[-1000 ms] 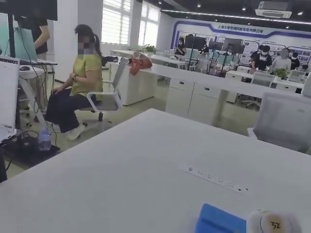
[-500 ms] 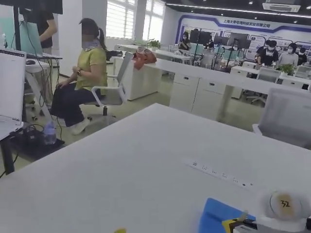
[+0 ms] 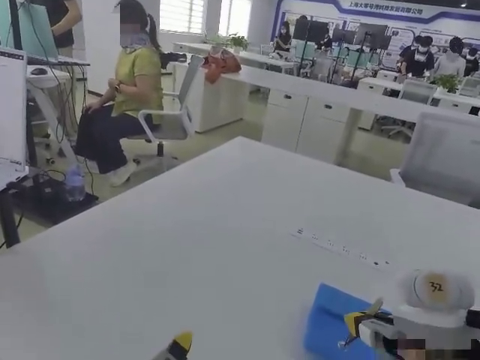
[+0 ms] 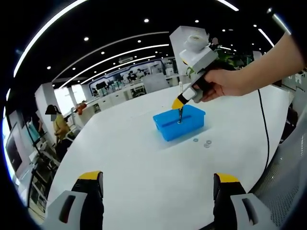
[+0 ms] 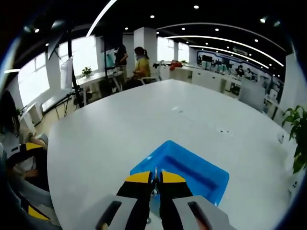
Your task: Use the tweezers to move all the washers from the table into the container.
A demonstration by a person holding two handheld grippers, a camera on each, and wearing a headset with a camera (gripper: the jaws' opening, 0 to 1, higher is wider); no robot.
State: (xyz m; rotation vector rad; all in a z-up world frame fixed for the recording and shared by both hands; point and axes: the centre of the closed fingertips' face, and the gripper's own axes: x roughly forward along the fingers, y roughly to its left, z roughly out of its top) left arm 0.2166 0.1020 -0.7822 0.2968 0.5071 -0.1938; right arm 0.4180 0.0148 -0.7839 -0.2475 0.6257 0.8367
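A blue container (image 4: 180, 122) sits on the white table (image 4: 134, 167), and it also appears low in the head view as the blue container (image 3: 330, 322) and in the right gripper view as the blue container (image 5: 192, 172). Two small washers (image 4: 206, 143) lie on the table just beside it. My right gripper (image 4: 180, 102), held in a hand, is shut on thin metal tweezers (image 4: 180, 115) that point down into the container. In its own view the right gripper (image 5: 156, 178) has its yellow jaws pressed together over the container. My left gripper (image 4: 158, 177) stands open wide, well short of the container.
A strip of sockets (image 3: 341, 251) is set into the table beyond the container. A person sits on a chair (image 3: 127, 90) at the far left, and a white chair (image 3: 442, 165) stands behind the table. More desks and people fill the back. A plant (image 5: 300, 139) stands by the table's edge.
The head camera has tilted down. The right gripper with the tweezers and a yellow tip of the left gripper have come into view at the bottom, by the blue container.
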